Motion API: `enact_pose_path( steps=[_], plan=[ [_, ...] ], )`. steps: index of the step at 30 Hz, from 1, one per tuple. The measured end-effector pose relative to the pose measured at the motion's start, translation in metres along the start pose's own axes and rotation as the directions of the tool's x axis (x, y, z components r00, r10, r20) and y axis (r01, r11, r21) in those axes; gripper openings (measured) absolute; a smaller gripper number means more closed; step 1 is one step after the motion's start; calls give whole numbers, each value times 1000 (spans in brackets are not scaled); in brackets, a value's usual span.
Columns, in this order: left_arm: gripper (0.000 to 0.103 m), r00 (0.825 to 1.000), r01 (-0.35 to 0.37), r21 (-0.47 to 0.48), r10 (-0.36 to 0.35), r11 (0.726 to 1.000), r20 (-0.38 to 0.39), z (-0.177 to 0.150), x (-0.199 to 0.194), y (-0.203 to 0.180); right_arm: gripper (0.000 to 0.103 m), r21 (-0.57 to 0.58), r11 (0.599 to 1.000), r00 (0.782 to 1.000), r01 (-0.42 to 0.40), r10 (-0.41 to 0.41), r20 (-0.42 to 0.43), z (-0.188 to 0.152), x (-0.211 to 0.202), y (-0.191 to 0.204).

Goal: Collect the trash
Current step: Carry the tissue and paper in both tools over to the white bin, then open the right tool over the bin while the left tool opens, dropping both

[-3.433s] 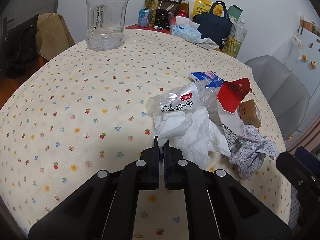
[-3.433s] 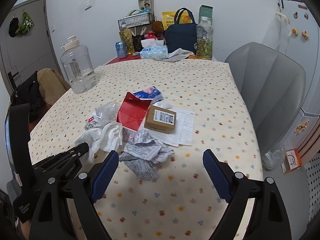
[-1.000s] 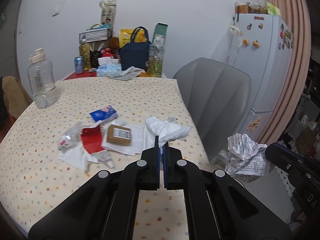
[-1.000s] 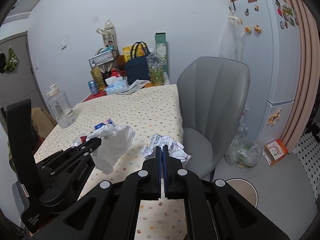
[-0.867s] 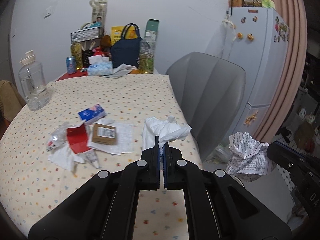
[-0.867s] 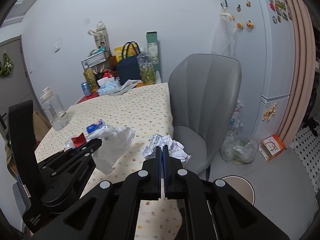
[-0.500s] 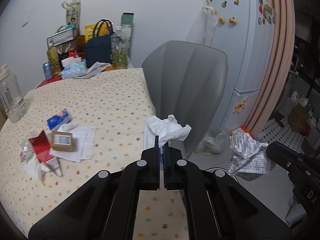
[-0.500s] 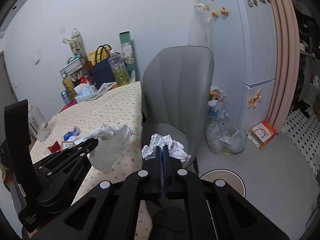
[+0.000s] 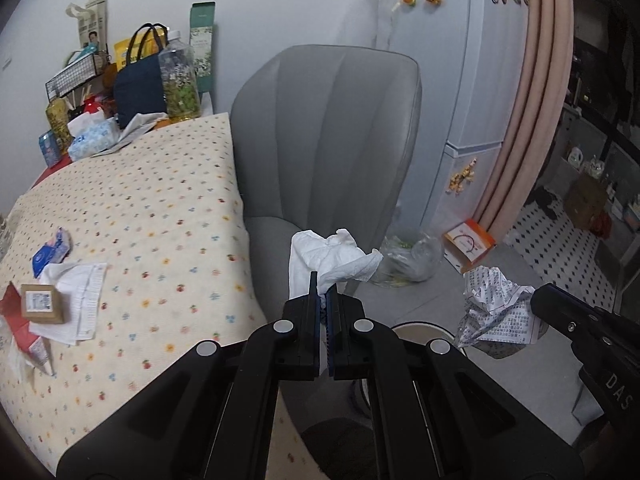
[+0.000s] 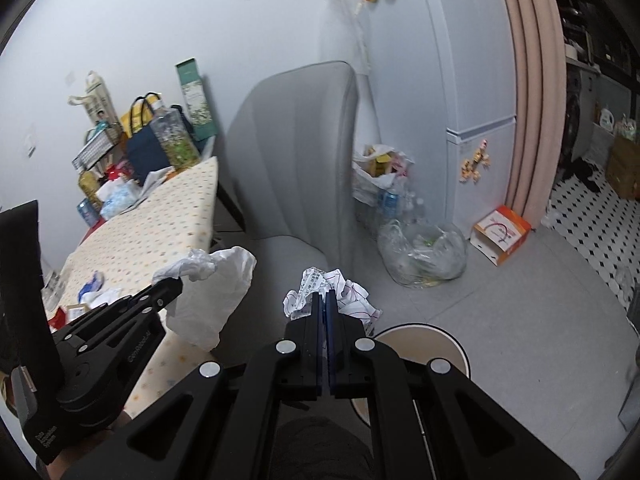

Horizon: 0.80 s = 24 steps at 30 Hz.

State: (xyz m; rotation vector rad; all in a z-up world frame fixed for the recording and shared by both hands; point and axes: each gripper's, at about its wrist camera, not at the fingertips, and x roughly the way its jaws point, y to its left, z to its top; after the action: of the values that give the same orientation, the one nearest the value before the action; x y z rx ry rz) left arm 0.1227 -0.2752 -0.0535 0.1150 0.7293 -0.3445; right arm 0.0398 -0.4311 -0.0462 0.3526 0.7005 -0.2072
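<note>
My left gripper (image 9: 322, 285) is shut on a crumpled white tissue (image 9: 326, 254), held in the air past the table's right edge, in front of the grey chair (image 9: 328, 128). My right gripper (image 10: 323, 300) is shut on a crumpled printed paper (image 10: 316, 284); the same printed paper (image 9: 494, 312) hangs at the right of the left wrist view. Just beyond and below both grippers a round cream-rimmed bin (image 10: 424, 340) stands on the floor, partly hidden by the gripper bodies. The tissue (image 10: 212, 288) and left gripper (image 10: 170, 285) also show at the left of the right wrist view.
On the dotted tablecloth (image 9: 160, 208) lie a small cardboard box (image 9: 42, 304), a receipt (image 9: 80, 300), a blue wrapper (image 9: 50, 252) and a red carton (image 9: 16, 316). A clear plastic bag (image 10: 424, 252) and an orange box (image 10: 502, 234) sit on the floor by the fridge (image 10: 460, 80).
Both grippers have swung right, away from the table and downward, carrying the tissue and the paper. The chair, floor and round bin have come into view; both stay shut.
</note>
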Motion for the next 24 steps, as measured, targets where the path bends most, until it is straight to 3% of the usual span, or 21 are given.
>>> enact_pose_path(
  steps=[10, 11, 12, 13, 24],
  plan=[
    [3, 998, 6, 35, -3, 999, -60, 6, 36, -18, 8, 78, 994, 995, 74, -69, -71, 6, 51, -44],
    [3, 998, 9, 41, -6, 999, -64, 6, 39, -21, 25, 90, 993, 995, 74, -68, -75, 6, 54, -50],
    [3, 998, 12, 49, -9, 999, -67, 6, 41, -24, 48, 105, 991, 995, 82, -75, -70, 7, 53, -55],
    [3, 997, 18, 56, -14, 998, -72, 6, 43, -28, 52, 112, 989, 994, 97, -91, -59, 7, 52, -60],
    [3, 985, 126, 134, -108, 983, -134, 2, 66, -91, 53, 219, 955, 979, 202, -192, -66, 2, 27, -124]
  ],
)
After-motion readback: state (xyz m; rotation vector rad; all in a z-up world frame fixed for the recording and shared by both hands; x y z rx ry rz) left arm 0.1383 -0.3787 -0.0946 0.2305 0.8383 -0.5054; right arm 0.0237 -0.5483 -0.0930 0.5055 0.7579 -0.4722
